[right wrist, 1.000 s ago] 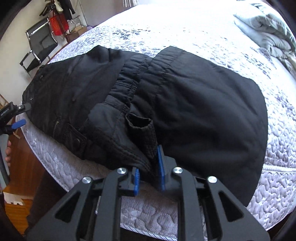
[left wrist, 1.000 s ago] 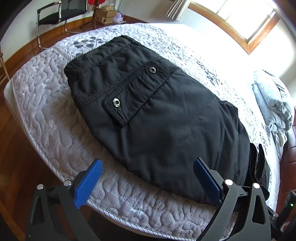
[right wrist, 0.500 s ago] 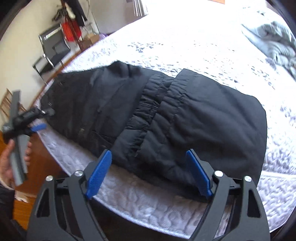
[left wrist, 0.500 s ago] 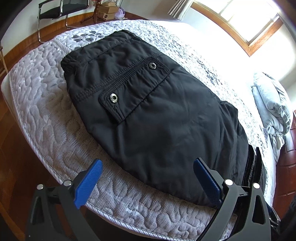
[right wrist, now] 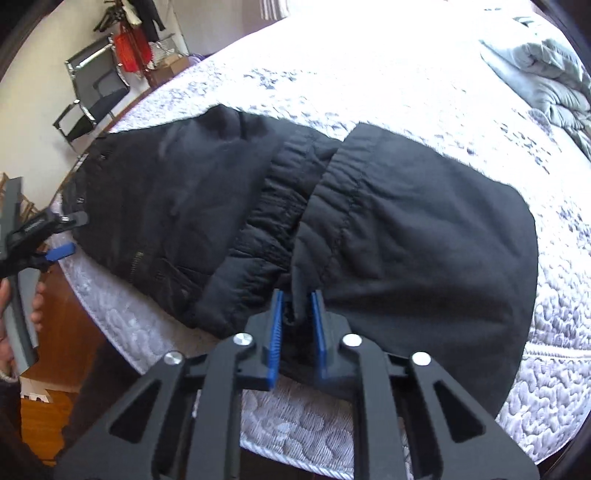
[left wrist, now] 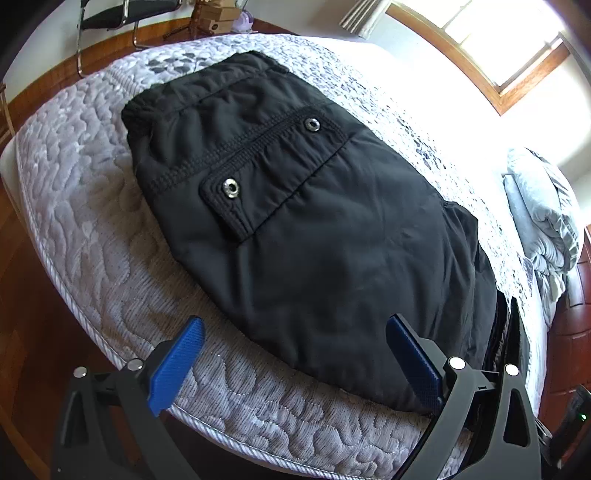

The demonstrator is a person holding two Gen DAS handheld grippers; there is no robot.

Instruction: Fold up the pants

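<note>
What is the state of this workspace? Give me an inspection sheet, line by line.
Surface: quilted mattress, pale grey, bare apart from what is listed below.
Job's things: black pants lying partly folded near the mattress's near edge; elastic waistband bunched in the middle.
Clutter: grey duvet heaped at the far end of the mattress.
Grippers: left gripper open, hovering at the pants' near edge, holding nothing; right gripper shut on a fold of the pants.
Cables: nothing seen.
Surroundings: wood floor, black chair, cardboard boxes, window, red clothing hanging by the wall.
</note>
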